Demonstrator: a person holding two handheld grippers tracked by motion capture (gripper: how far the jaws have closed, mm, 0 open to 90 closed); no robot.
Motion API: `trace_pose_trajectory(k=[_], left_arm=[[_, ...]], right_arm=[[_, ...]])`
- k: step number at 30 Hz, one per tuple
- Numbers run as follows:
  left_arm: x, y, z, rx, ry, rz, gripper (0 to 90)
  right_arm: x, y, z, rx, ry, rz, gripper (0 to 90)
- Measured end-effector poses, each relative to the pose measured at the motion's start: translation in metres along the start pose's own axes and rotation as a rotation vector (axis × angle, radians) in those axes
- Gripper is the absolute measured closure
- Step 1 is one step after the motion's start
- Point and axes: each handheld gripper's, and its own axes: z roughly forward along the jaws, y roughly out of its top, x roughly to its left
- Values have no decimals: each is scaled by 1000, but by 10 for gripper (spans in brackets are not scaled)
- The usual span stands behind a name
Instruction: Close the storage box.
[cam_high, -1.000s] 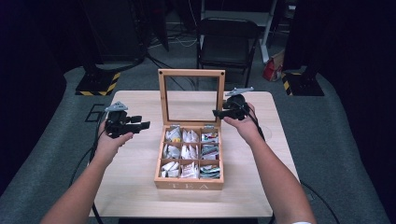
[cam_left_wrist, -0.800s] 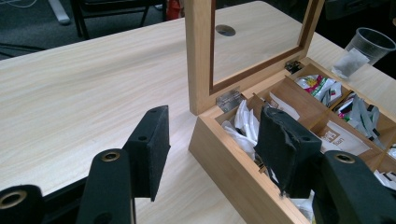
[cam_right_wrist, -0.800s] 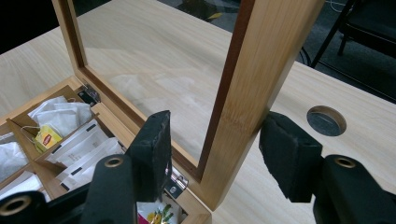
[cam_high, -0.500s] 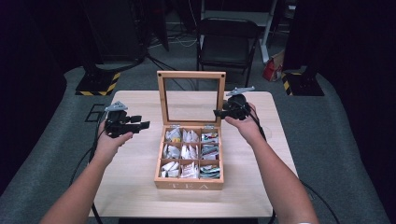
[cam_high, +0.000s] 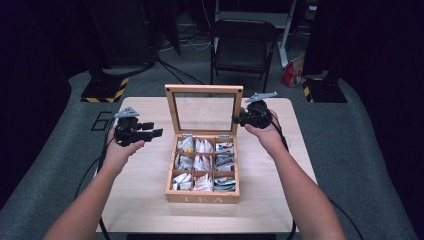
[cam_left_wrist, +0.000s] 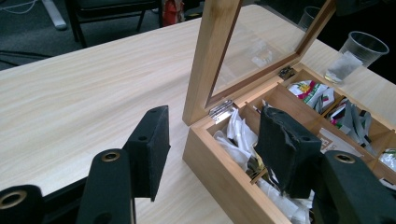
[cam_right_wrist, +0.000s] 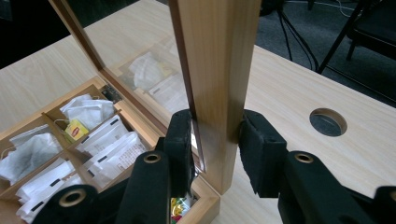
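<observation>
A wooden tea box (cam_high: 202, 197) stands open mid-table, its compartments full of tea bags (cam_high: 200, 162). Its glass lid (cam_high: 205, 90) stands upright at the back. My right gripper (cam_high: 236, 119) is at the lid's right side. Its jaws have just been closing, and in the right gripper view the gripper (cam_right_wrist: 217, 116) has its pads on both faces of the lid's wooden frame (cam_right_wrist: 219, 56). My left gripper (cam_high: 155, 131) hovers left of the box, open. In the left gripper view the gripper (cam_left_wrist: 214, 114) holds nothing and faces the box's hinge corner (cam_left_wrist: 222, 109).
A clear plastic cup (cam_left_wrist: 362, 51) with a tea bag in it stands beyond the box. A round hole (cam_right_wrist: 328, 122) is cut in the tabletop near the lid. A black chair (cam_high: 240, 45) stands behind the table. Bare wood lies left of the box.
The right hand has shifted very slightly at the lid's right edge. The left hand, the box and the lid look as they were.
</observation>
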Motion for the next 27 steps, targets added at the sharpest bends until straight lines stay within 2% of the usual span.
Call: trace_pose_trajectory(k=[5, 12, 16, 19, 27], left_arm=[[-4, 5, 2, -2, -4, 8, 438], [-9, 12, 6, -11, -11, 19, 438], [-13, 17, 7, -13, -16, 29, 438], [-15, 20, 7, -16, -19, 32, 447], [-20, 34, 8, -32, -27, 38, 472]], right_arm=[[3, 1, -5, -16, 0, -2, 634], [6, 5, -16, -65, 15, 10, 617], [9, 6, -19, -68, 28, 17, 624], [11, 6, -20, -61, 22, -12, 629], [16, 6, -24, -54, 19, -15, 621]])
